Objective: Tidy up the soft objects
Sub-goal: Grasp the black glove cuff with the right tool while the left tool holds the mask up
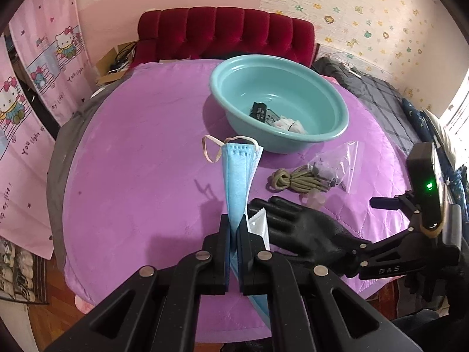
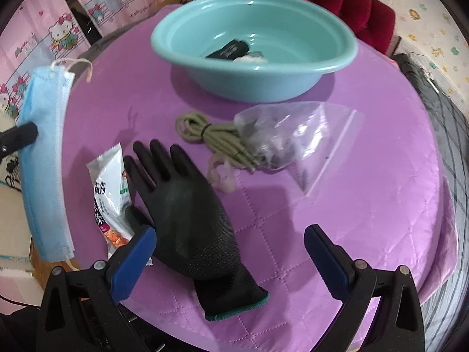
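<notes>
My left gripper [image 1: 233, 228] is shut on a folded blue face mask [image 1: 238, 176] and holds it up above the purple table cover [image 1: 132, 161]; the mask also shows in the right wrist view [image 2: 44, 152]. My right gripper [image 2: 230, 234] is open, its fingers on either side of a black glove [image 2: 190, 211] that lies flat on the cover. The glove also shows in the left wrist view [image 1: 296, 226]. A teal basin [image 2: 255, 44] stands at the back with a dark item and a white item inside.
A white snack packet [image 2: 112, 202] lies against the glove's left side. An olive cord bundle [image 2: 214, 138], a clear zip bag [image 2: 293, 140] and a small translucent piece [image 2: 222, 176] lie between the glove and the basin. A red headboard [image 1: 225, 32] stands behind the table.
</notes>
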